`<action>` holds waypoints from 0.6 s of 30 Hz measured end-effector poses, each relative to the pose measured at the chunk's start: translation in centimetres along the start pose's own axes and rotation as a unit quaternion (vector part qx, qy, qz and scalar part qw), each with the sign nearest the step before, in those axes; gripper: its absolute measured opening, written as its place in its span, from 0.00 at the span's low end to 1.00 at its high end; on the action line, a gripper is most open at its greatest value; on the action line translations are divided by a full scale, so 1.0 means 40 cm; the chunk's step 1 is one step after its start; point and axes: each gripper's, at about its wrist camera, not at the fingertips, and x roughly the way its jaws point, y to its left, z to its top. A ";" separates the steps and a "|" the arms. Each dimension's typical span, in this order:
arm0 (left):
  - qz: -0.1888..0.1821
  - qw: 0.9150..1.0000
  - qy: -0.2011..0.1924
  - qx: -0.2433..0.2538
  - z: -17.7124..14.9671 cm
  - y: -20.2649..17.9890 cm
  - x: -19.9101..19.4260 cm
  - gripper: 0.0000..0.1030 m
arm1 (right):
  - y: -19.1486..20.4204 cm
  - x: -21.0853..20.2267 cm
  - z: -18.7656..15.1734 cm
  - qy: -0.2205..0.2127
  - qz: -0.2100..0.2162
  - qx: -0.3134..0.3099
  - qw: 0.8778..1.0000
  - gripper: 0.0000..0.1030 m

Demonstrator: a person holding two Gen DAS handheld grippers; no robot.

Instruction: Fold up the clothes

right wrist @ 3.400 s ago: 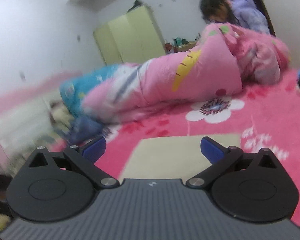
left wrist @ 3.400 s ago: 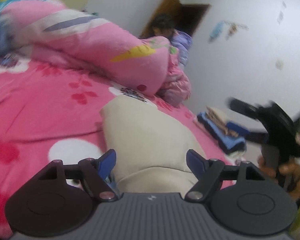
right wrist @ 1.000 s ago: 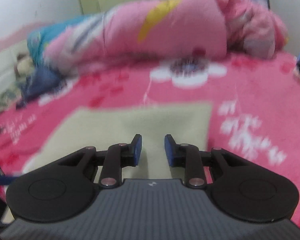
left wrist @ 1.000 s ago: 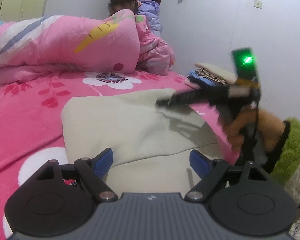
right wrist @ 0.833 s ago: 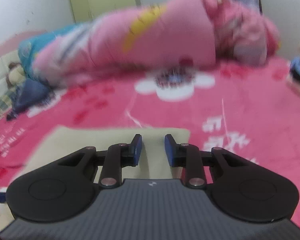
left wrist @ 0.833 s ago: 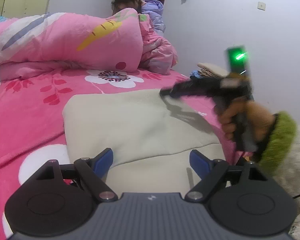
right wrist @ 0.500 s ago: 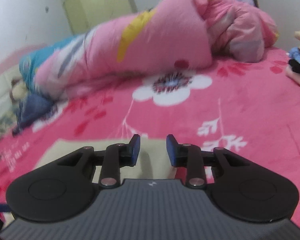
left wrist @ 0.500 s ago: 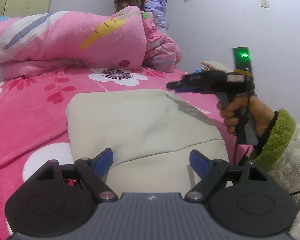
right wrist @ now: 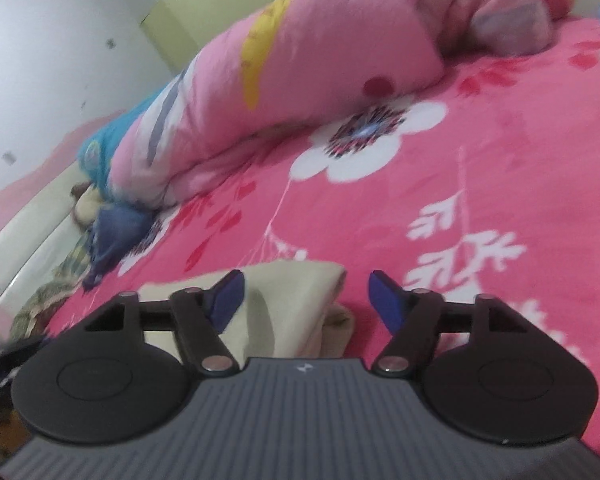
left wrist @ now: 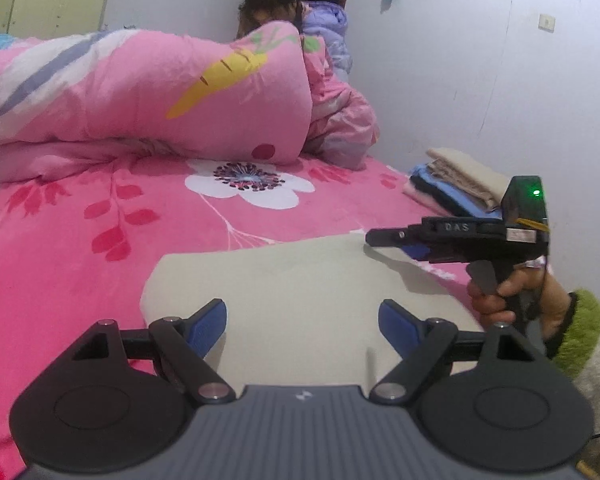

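Lying flat, beige garment (left wrist: 300, 280) folded into a rectangle.

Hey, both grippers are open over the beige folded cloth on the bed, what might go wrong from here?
1. In the right wrist view, the beige cloth's layered corner sits between the open right gripper's fingers; a shallow pinch may catch only the top layer and undo the fold.
2. The cloth lies on a soft pink bedsheet; a deep grab could pinch the sheet too.
3. The left gripper hovers open above it; dragging could wrinkle it.
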 end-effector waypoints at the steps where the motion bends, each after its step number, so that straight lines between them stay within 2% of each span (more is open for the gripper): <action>1: 0.006 1.000 0.005 0.000 0.002 0.007 0.020 0.81 | 0.004 0.010 -0.002 0.004 0.005 -0.007 1.000 0.45; 3: 0.016 1.000 0.011 -0.001 0.002 0.020 0.050 0.81 | 0.018 0.012 -0.003 -0.004 0.007 -0.030 1.000 0.38; 5: 0.016 1.000 0.007 -0.003 -0.002 0.027 0.057 0.81 | 0.032 0.014 0.006 -0.014 0.007 -0.049 0.999 0.25; 8: 0.020 1.000 0.001 0.001 -0.005 0.030 0.055 0.81 | 0.046 0.027 0.028 -0.023 0.010 -0.066 0.997 0.20; 13: 0.029 0.999 0.000 -0.015 0.000 0.043 0.058 0.81 | 0.068 0.050 0.063 -0.035 0.014 -0.094 0.995 0.17; 16: 0.029 0.999 0.000 -0.024 0.003 0.049 0.068 0.81 | 0.040 0.093 0.064 -0.017 0.006 -0.094 0.995 0.18; 17: 0.031 0.999 0.000 -0.021 0.003 0.046 0.070 0.81 | 0.024 0.106 0.061 -0.010 0.007 -0.083 0.996 0.20; 18: 0.034 0.999 0.000 -0.017 0.002 0.044 0.073 0.81 | 0.005 0.115 0.060 -0.005 0.013 -0.063 0.998 0.27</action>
